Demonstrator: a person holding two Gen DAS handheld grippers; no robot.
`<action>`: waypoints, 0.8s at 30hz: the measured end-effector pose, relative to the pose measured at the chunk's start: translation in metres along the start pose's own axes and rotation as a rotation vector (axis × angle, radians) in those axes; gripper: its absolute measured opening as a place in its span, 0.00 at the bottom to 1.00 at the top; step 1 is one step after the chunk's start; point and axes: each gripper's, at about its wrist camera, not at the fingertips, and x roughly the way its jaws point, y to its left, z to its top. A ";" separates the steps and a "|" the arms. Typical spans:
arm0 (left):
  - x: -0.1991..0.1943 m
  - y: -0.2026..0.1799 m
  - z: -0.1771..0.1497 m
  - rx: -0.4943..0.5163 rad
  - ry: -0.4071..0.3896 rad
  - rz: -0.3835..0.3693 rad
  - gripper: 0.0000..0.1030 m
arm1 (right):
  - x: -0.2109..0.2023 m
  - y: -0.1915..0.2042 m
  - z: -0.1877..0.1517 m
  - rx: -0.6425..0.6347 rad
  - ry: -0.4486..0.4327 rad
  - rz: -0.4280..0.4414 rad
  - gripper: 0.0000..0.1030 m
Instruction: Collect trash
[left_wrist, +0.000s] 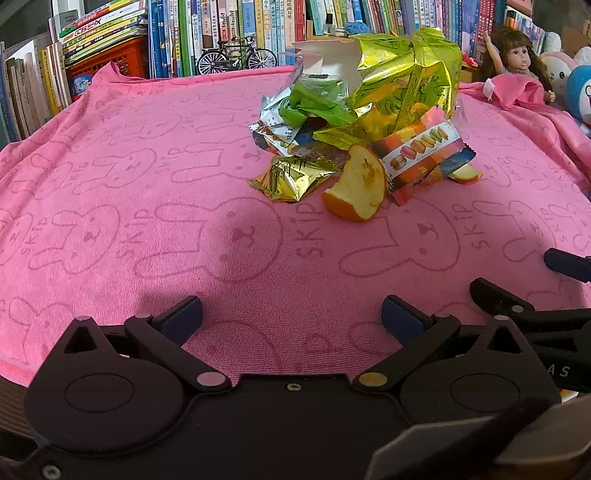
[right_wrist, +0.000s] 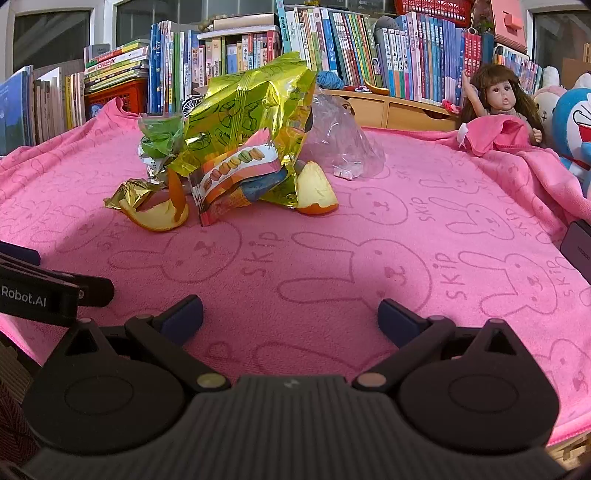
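Note:
A heap of trash lies on the pink towel (left_wrist: 147, 229): a big yellow-green foil bag (left_wrist: 402, 85), a green wrapper (left_wrist: 314, 107), a macaron wrapper (left_wrist: 421, 147), a small gold foil packet (left_wrist: 288, 177) and orange peel (left_wrist: 358, 184). The right wrist view shows the same foil bag (right_wrist: 243, 107), macaron wrapper (right_wrist: 236, 166), two orange peels (right_wrist: 314, 188) and a clear plastic bag (right_wrist: 343, 140). My left gripper (left_wrist: 291, 317) stands open near the front edge, short of the heap, holding nothing. My right gripper (right_wrist: 290, 317) is also open and empty, to the right of the left one.
Shelves of books (right_wrist: 332, 48) line the far edge, with a small model bicycle (left_wrist: 236, 57). A doll (right_wrist: 498, 99) and plush toys (right_wrist: 572, 122) sit at the right under a fold of towel. A dark device (right_wrist: 578, 247) lies at the right edge.

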 end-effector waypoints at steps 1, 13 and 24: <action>0.000 0.000 0.000 0.000 0.001 -0.001 1.00 | -0.001 0.001 0.000 0.000 0.000 0.000 1.00; 0.000 0.001 0.002 0.002 -0.001 -0.001 1.00 | 0.001 0.001 -0.001 0.000 0.002 0.000 1.00; 0.000 0.001 0.002 0.006 -0.003 -0.004 1.00 | 0.000 0.000 -0.001 0.000 0.006 0.000 1.00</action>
